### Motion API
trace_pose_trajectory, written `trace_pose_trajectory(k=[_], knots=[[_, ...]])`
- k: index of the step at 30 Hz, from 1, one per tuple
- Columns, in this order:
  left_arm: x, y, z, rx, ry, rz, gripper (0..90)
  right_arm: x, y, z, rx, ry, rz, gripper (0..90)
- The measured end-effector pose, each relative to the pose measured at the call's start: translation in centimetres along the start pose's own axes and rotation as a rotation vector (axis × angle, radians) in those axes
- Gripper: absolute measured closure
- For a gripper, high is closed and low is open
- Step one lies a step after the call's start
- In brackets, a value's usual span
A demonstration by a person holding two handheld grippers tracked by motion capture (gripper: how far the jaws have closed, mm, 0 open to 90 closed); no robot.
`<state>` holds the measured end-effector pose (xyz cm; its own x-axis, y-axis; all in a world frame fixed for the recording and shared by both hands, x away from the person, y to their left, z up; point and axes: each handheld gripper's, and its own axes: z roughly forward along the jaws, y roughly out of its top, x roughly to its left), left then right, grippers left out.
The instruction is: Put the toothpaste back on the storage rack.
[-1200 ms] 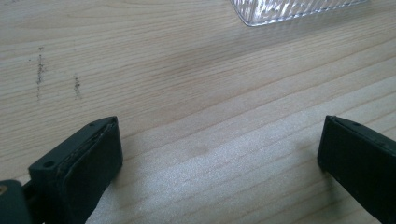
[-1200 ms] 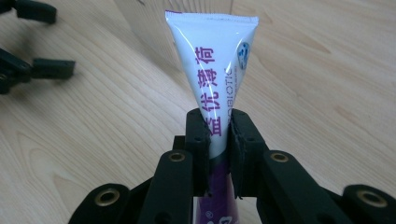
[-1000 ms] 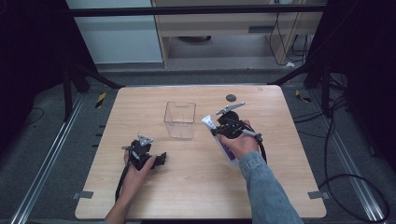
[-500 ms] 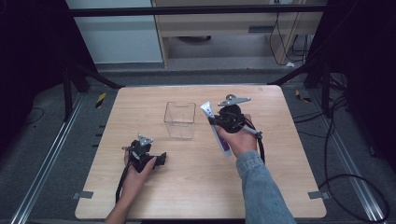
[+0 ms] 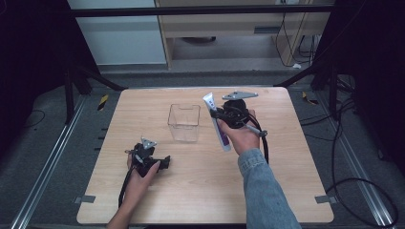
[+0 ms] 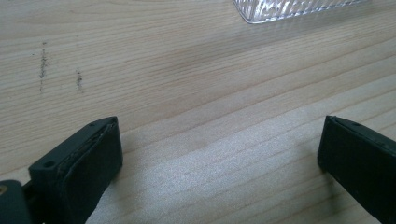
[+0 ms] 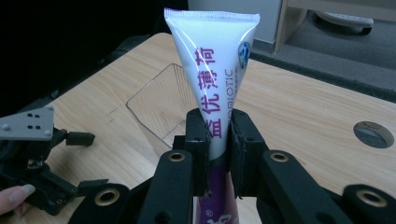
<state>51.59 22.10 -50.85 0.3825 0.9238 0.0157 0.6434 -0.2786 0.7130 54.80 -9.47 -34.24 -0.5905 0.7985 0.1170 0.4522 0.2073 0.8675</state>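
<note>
My right gripper [image 7: 218, 135] is shut on a white and purple toothpaste tube [image 7: 212, 70], its crimped end pointing up and away. From above, the right gripper [image 5: 220, 117] holds the tube [image 5: 222, 136] in the air just right of a clear plastic box [image 5: 184, 122], which stands upright at the table's middle. Through that box [image 7: 159, 109] the wooden top shows in the right gripper view. Resting on the table at the front left, my left gripper [image 5: 162, 162] is open, its jaws wide apart over bare wood [image 6: 219, 140], with a corner of the clear box [image 6: 289, 9] beyond.
The wooden table [image 5: 286, 181] has a round cable hole [image 7: 373, 134] near its far right corner. Black frame legs and cables stand on the floor around it. A cable trails from each gripper toward the front edge.
My right gripper has risen with the tube and moved slightly toward the far side, near the box. The left gripper has stayed where it was.
</note>
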Motion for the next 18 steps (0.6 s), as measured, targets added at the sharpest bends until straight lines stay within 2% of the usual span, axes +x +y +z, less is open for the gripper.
trace_pose_trajectory(k=[10, 18], knots=[[0.0, 0.0, 0.0, 0.000, 0.000, 0.000, 0.0, 0.1, 0.8, 0.1, -0.017, -0.017, 0.004, 79.3], [0.0, 0.0, 0.0, 0.001, 0.003, 0.001, 0.0, 0.6, 2.5, 0.3, -0.022, -0.013, -0.017, 79.3]])
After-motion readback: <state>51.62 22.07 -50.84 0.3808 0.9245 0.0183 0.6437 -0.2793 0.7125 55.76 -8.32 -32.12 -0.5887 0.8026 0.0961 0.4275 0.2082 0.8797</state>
